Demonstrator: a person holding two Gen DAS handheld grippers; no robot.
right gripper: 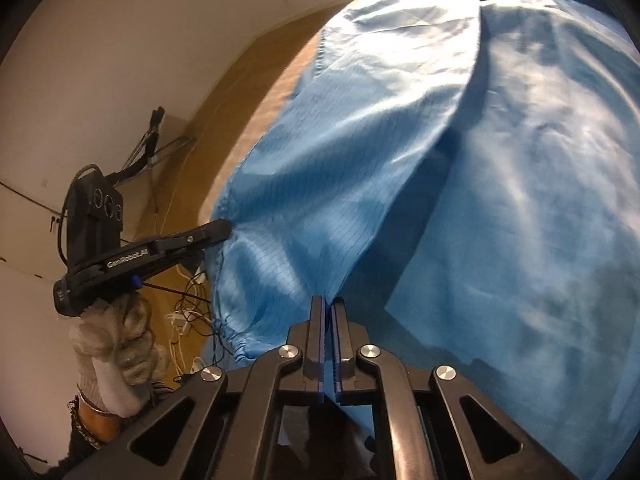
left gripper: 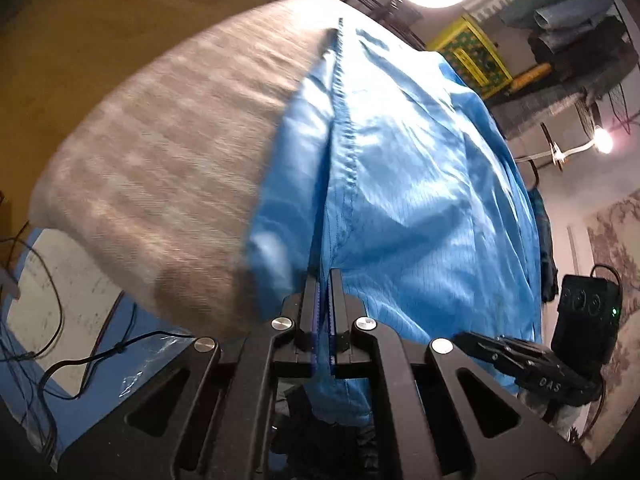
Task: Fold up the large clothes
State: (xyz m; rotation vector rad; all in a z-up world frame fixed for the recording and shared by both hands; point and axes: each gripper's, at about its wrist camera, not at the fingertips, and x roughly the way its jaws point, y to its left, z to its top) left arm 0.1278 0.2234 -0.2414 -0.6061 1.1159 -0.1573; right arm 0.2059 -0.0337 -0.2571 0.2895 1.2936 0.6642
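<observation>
Thin, limp, probably slippery blue garment (right gripper: 460, 184): left gripper (left gripper: 325, 276) and right gripper (right gripper: 329, 304) both pinch its hem at 6 o'clock.

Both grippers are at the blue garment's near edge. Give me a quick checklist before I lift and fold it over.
1. Left gripper shut on garment: ok, cloth pinched at the tips.
2. Right gripper shut on garment: ok, edge pinched.
3. Grippers apart, not colliding: ok, seen beside each other with cloth between.
4. Garment flat on table: not ok, folds and creases across it.
5. Far edge free of snags: cannot tell, out of clear view.
6. Cuff clear: not ok, it hangs off the table edge.
</observation>
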